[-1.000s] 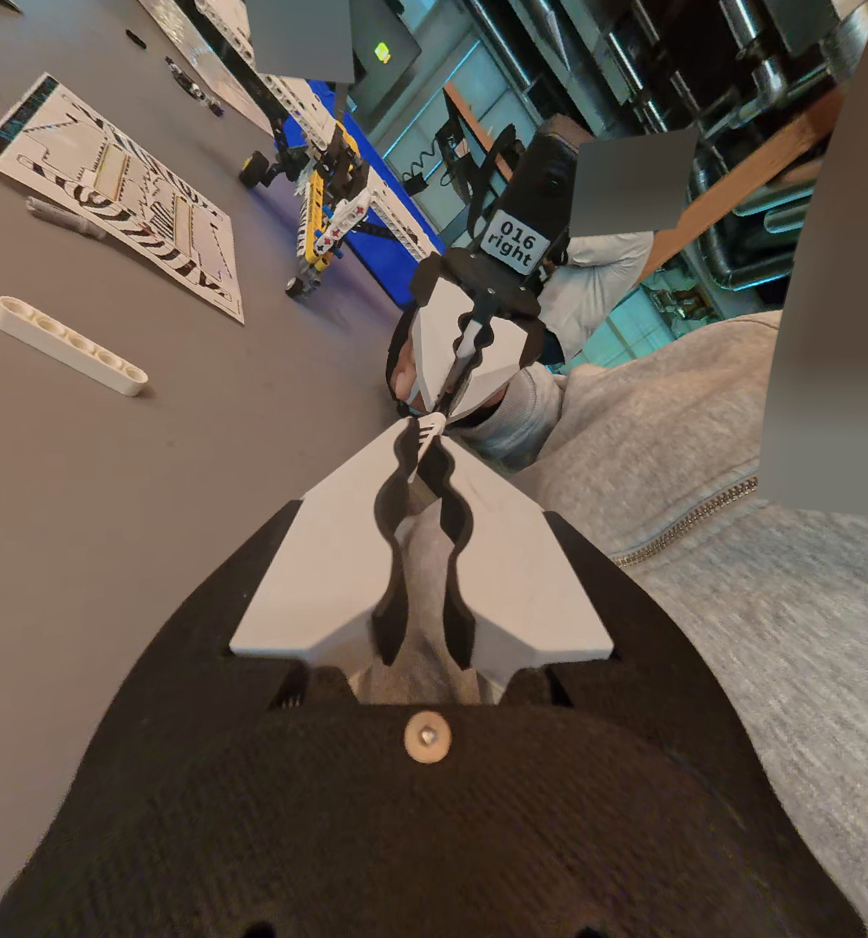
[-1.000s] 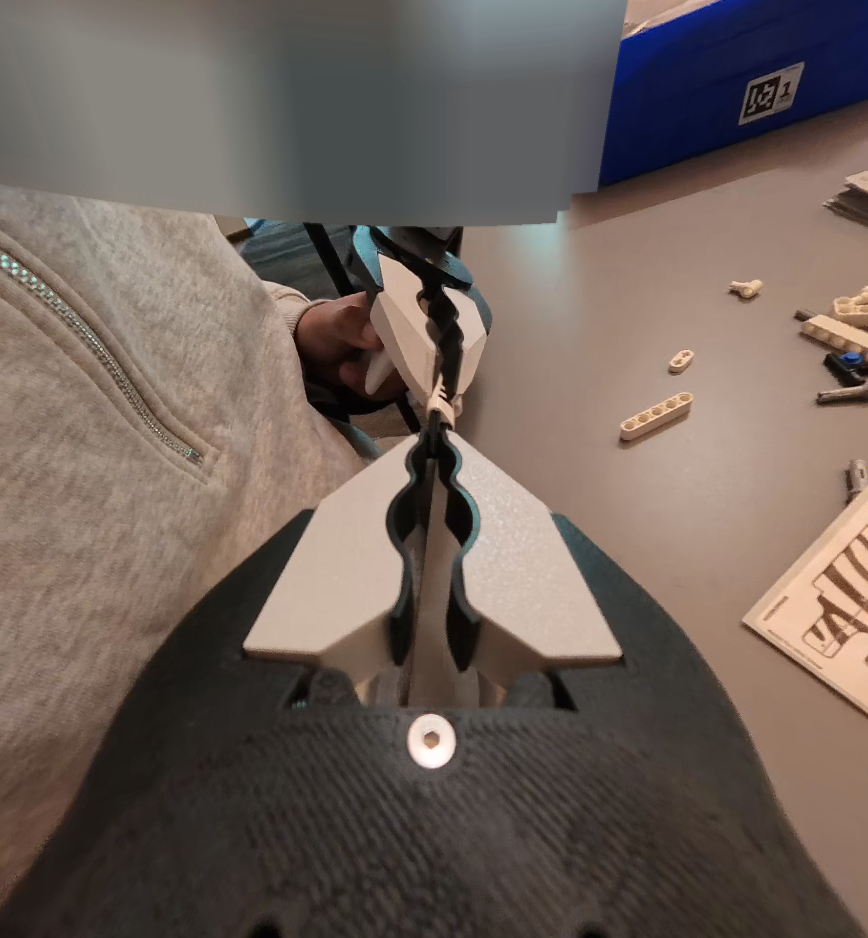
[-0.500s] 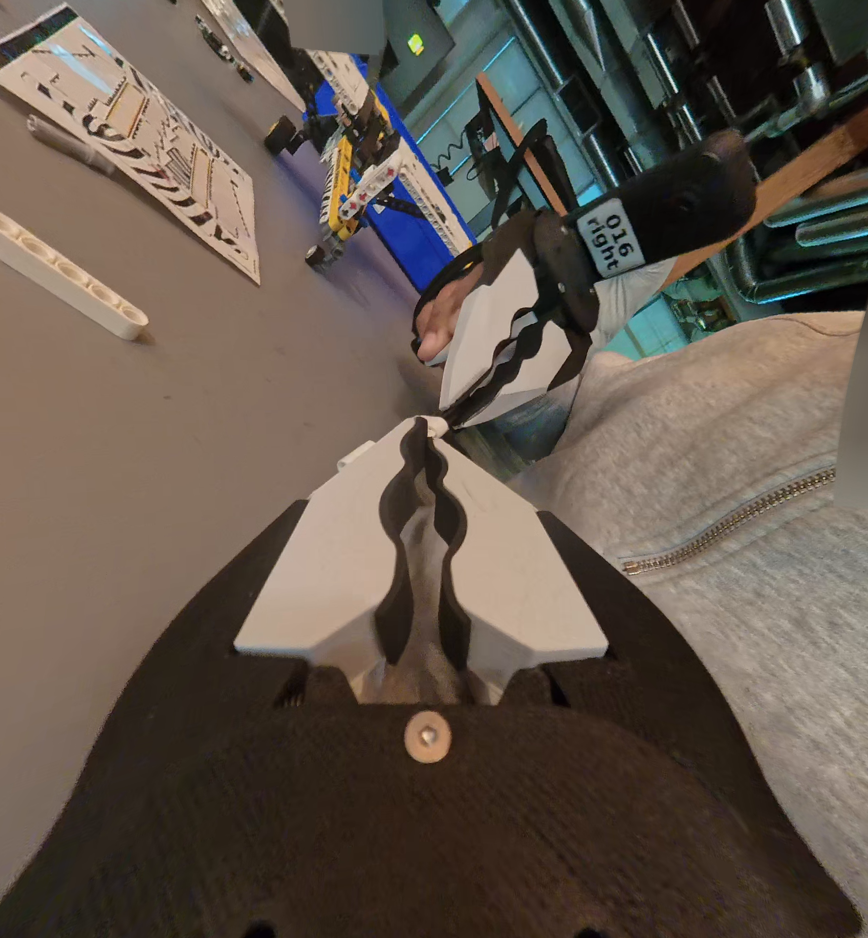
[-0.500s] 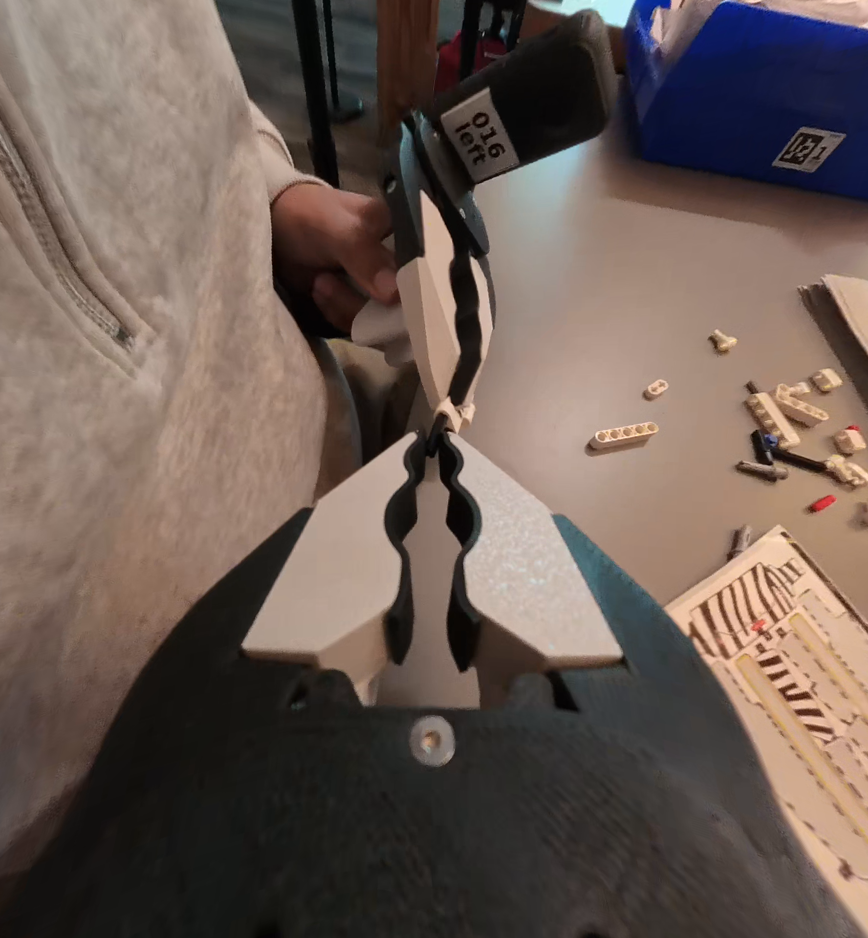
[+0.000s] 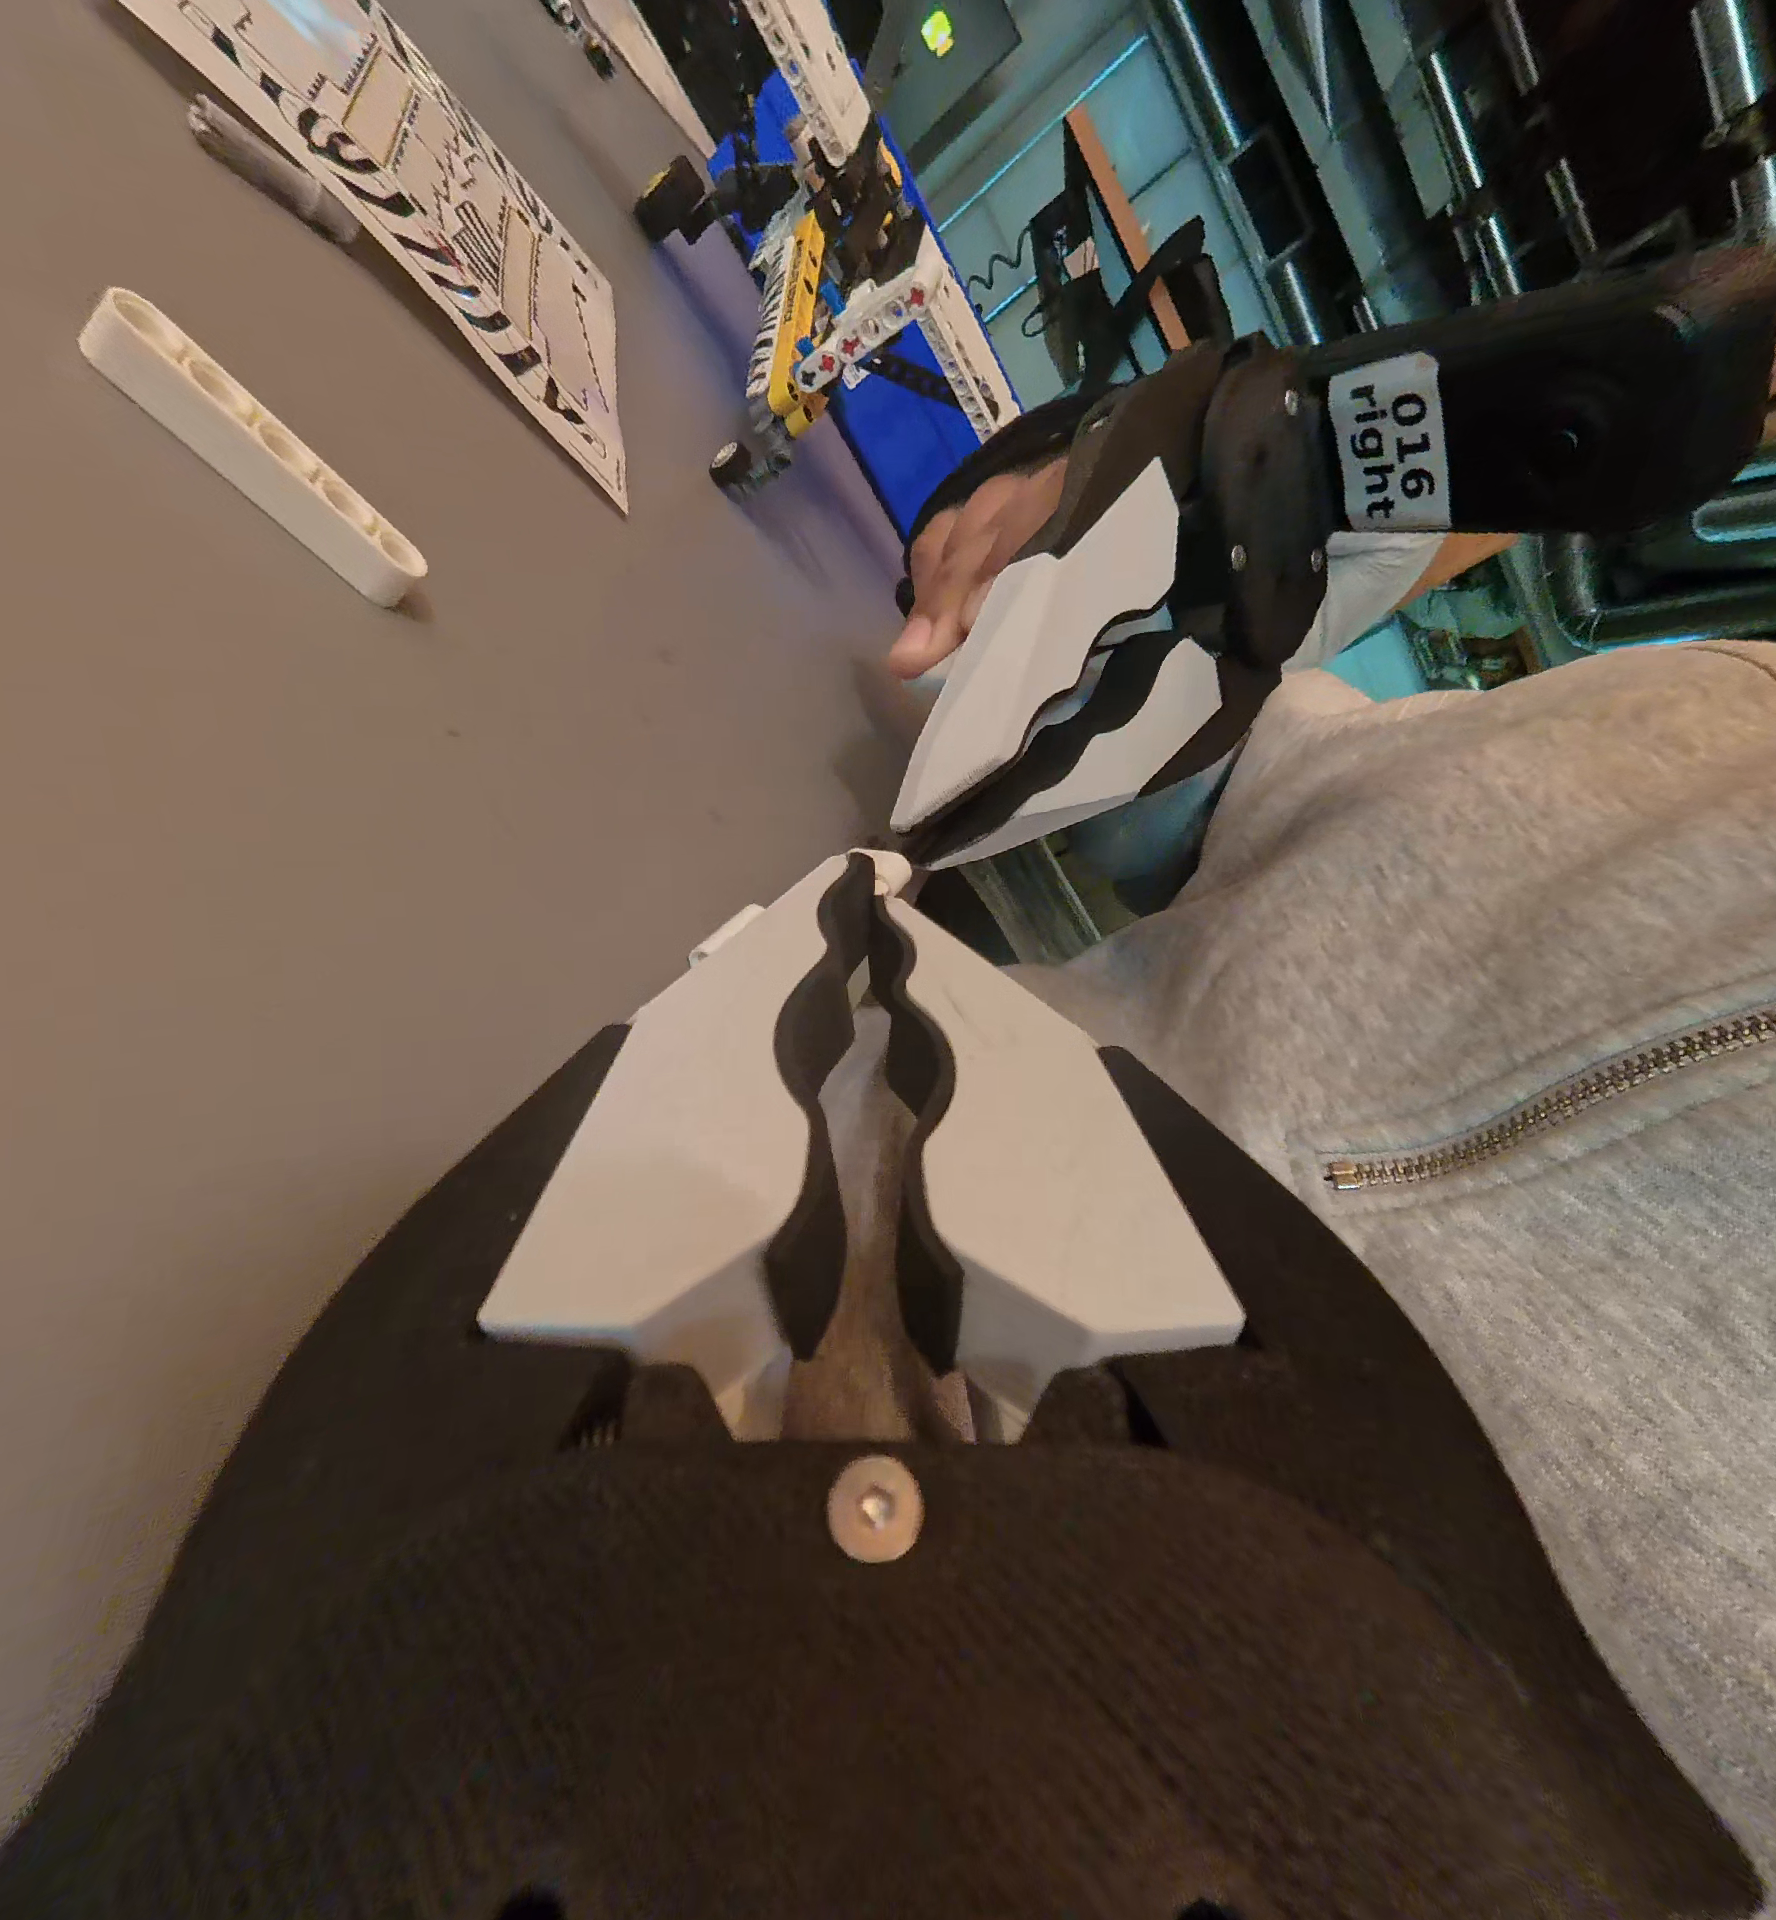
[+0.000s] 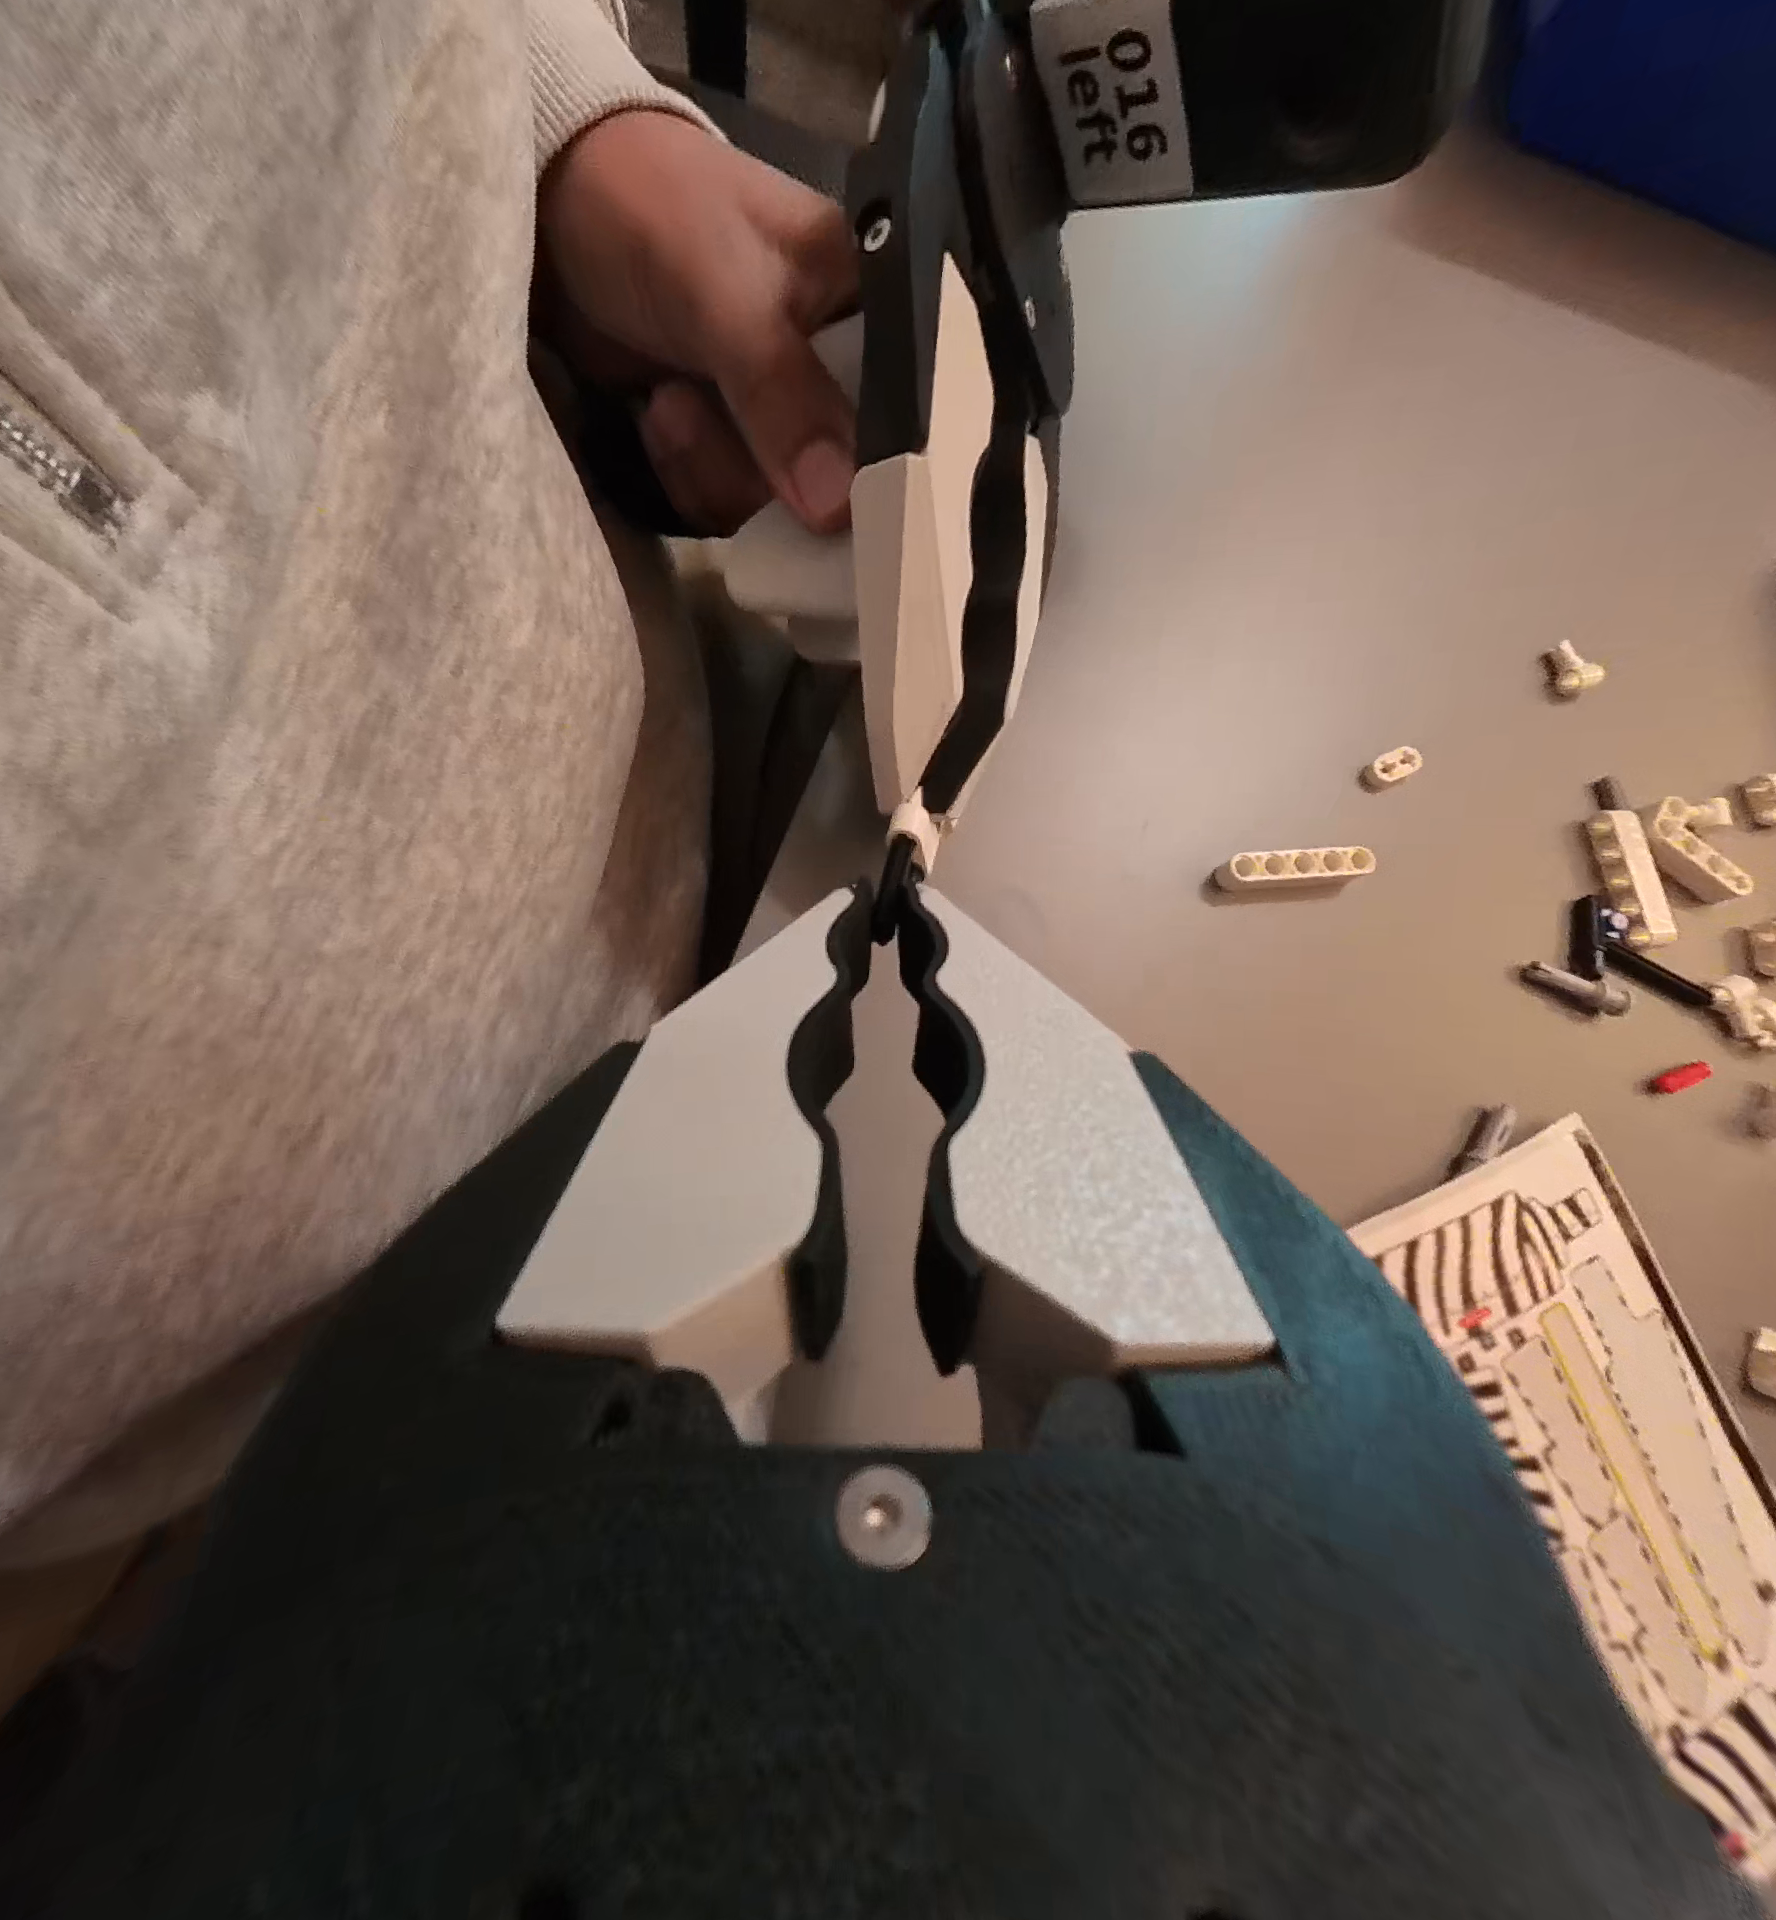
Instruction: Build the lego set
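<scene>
I hold my two grippers tip to tip just off the near edge of the grey table (image 6: 1383, 436), close to my grey zip sweater (image 5: 1486, 935). My left gripper (image 5: 876, 883) is clenched on a small white connector piece (image 6: 911, 828), and my right gripper (image 6: 886, 909) is clenched on a short black pin (image 6: 892, 878) whose free end meets that connector. A second ago the two tools faced each other almost in one straight line; now I have rolled both wrists, so each sees the other lying sideways and at an angle, and the pin shows bare between the tips where before the tips hid it. I judge the pin is only partly seated, so this joint is still in the making and needs a straight push along its axis. The rest waits on the table: the white five-hole beam (image 6: 1294, 868), the loose heap of small parts (image 6: 1684, 914), the striped sticker sheet (image 6: 1611, 1455), and, far off, the yellow and white half-built model (image 5: 832, 301) by the blue bin (image 5: 905, 426)
</scene>
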Tool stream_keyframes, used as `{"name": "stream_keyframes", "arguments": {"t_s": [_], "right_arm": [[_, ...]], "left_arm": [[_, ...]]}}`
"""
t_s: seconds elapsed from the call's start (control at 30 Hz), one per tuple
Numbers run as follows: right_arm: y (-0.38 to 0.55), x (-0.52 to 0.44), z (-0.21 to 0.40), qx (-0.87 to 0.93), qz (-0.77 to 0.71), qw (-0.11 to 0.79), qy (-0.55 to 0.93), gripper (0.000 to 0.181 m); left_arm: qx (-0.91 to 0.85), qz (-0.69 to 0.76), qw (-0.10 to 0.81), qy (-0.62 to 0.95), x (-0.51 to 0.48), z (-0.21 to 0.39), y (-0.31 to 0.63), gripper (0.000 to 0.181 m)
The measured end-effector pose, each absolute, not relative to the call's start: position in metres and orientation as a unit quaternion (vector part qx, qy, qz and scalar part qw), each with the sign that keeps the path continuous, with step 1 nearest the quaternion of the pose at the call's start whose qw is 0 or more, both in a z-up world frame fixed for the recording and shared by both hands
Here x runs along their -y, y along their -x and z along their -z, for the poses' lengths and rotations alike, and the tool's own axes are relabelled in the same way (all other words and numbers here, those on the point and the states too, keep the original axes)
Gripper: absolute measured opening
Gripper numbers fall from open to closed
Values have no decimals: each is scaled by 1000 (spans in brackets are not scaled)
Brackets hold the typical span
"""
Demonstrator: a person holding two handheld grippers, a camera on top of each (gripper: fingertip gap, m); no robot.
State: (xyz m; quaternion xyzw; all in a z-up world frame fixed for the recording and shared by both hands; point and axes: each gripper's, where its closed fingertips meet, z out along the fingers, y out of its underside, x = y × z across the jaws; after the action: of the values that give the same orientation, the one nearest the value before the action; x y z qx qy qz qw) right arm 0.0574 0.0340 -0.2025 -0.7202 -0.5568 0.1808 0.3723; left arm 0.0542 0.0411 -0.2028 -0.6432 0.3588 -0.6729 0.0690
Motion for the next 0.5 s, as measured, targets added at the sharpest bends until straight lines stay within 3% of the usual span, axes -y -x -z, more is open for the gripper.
{"name": "stream_keyframes", "arguments": {"t_s": [0.5], "right_arm": [[-72,-49,199,424,-267,411,761,3]], "left_arm": [[-371,706,80,597,-42,170,-51,4]]}}
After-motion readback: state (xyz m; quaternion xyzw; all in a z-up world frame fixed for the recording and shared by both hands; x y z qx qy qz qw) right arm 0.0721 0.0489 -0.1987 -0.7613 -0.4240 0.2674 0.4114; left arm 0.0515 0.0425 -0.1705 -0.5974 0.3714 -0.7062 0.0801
